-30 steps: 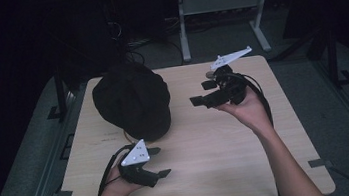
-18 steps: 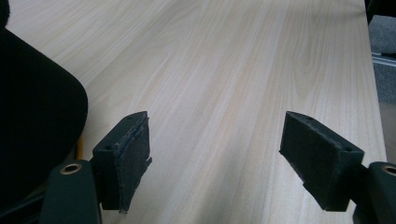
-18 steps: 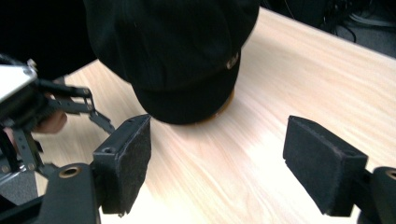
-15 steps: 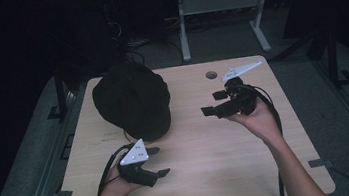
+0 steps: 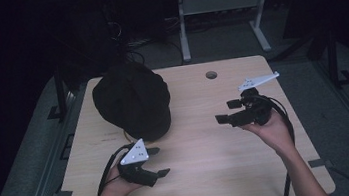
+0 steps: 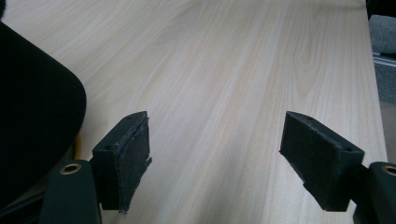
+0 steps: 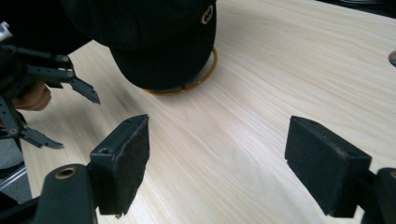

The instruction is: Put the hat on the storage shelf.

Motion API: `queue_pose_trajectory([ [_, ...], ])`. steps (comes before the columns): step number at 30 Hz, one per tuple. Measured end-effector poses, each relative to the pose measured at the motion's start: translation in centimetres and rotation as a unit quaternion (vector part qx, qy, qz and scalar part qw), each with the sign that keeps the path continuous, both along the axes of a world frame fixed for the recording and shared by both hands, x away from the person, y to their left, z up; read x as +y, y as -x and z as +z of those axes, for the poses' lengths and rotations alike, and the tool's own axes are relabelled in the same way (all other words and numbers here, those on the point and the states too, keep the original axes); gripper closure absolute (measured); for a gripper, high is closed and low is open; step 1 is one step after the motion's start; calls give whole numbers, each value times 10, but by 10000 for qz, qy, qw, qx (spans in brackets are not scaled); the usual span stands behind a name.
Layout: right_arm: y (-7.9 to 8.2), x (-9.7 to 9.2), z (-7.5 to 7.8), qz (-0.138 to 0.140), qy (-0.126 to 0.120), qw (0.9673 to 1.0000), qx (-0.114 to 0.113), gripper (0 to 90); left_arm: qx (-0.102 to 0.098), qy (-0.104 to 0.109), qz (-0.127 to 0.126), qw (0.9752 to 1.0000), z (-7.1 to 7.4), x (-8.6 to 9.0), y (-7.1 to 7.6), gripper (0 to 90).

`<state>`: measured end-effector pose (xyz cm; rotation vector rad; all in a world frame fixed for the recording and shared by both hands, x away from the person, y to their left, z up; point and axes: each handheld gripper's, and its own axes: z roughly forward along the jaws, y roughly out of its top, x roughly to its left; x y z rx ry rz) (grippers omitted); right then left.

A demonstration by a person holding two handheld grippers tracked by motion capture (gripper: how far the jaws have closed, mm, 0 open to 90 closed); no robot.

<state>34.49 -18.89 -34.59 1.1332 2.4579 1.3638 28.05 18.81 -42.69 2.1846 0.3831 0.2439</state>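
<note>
A black cap (image 5: 133, 102) lies on the left half of the light wooden table (image 5: 212, 174), its brim toward the near side. In the right gripper view the cap (image 7: 154, 42) shows a small gold emblem and a tan edge under its brim. My left gripper (image 5: 156, 161) is held open just in front of the cap, jaws wide apart over bare wood (image 6: 215, 140), with the cap's edge (image 6: 32, 121) at its left. My right gripper (image 5: 228, 111) hovers open at the right, pointing left toward the cap, nothing between its pads (image 7: 126, 163).
A round cable hole (image 5: 211, 75) sits near the table's far edge. A white desk frame (image 5: 221, 6) stands behind the table on the grey floor. Metal rails (image 5: 41, 175) run along both sides. The left gripper (image 7: 51, 88) appears at far left in the right gripper view.
My right gripper has drawn back from the table's far middle toward the right and nearer side, away from the cap. The left gripper and the cap have stayed put.
</note>
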Motion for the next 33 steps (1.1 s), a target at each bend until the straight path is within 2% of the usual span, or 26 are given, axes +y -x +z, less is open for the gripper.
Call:
queue_pose_trajectory([
  [11,15,-17,-21,-98,-33,9998,154,217,30,49,26,10000,0,1,0,234],
  [16,21,-25,-29,-157,-40,9997,193,217,67,143,-14,9999,2,0,2,234],
  [33,42,-48,-46,-310,104,9992,214,217,104,78,15,9999,0,0,1,233],
])
